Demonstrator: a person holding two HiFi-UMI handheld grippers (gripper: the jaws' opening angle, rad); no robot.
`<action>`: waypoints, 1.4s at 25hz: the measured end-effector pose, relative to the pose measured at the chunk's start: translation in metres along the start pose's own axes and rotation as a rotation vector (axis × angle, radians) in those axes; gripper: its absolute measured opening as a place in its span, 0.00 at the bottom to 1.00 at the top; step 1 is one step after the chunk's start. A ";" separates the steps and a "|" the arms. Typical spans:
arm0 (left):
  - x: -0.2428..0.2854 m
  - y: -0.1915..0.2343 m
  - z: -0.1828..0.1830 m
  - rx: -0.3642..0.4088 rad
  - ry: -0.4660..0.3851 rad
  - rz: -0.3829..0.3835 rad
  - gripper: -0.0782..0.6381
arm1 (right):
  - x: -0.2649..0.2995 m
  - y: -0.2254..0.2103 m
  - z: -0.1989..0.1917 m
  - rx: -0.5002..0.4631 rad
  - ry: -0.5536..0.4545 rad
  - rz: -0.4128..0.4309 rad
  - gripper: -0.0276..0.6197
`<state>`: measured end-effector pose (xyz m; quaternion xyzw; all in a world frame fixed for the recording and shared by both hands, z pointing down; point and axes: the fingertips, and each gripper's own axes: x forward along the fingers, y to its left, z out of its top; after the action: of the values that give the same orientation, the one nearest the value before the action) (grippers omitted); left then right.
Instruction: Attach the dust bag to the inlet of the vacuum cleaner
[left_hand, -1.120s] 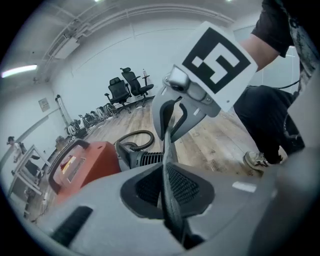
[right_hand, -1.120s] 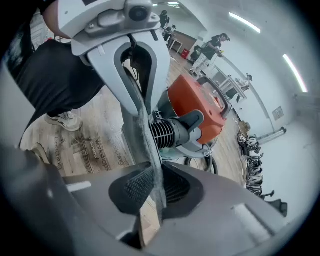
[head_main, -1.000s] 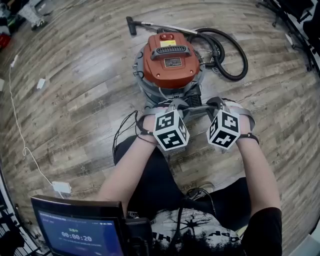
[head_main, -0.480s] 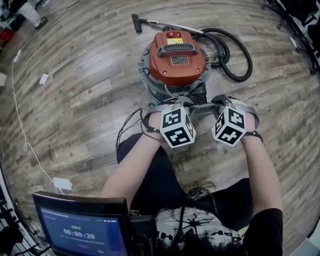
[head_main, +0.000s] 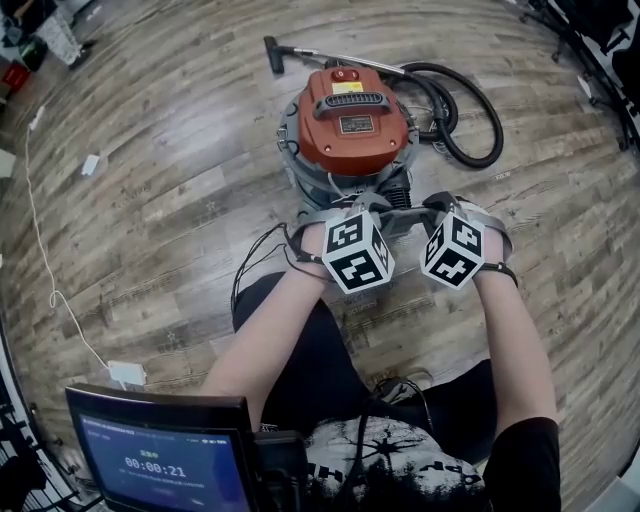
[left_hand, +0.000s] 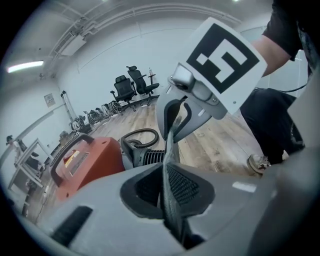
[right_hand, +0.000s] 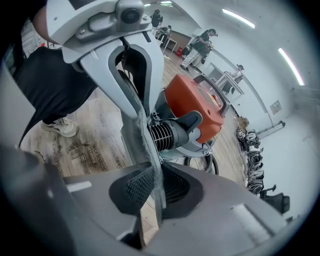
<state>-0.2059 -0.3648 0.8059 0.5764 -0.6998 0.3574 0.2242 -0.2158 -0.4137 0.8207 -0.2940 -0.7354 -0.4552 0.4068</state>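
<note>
An orange-topped vacuum cleaner with a grey drum stands on the wood floor in front of me. Its black ribbed inlet sticks out toward me. A thin grey dust bag is stretched between both grippers just before that inlet. My left gripper is shut on one edge of the bag. At the other edge, my right gripper is also shut on the bag. In the head view both marker cubes sit side by side close to the drum.
A black hose coils to the right of the vacuum, and its wand lies behind it. A screen sits at my lower left beside a white cable and adapter. Office chairs and people stand far off.
Almost nothing differs: both grippers stay shut on the bag by the vacuum, and the view has only shifted slightly.
</note>
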 end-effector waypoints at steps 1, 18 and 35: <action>0.000 0.000 -0.003 -0.004 0.002 0.000 0.15 | -0.003 -0.001 0.002 -0.022 0.004 -0.005 0.09; -0.005 0.007 -0.010 -0.012 0.005 0.063 0.15 | -0.013 -0.002 0.014 0.002 -0.037 -0.001 0.09; -0.001 0.017 -0.019 -0.100 0.023 0.043 0.15 | -0.028 -0.012 0.032 0.024 -0.084 0.026 0.09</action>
<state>-0.2235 -0.3484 0.8130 0.5452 -0.7263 0.3333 0.2533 -0.2222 -0.3913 0.7837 -0.3174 -0.7534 -0.4284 0.3850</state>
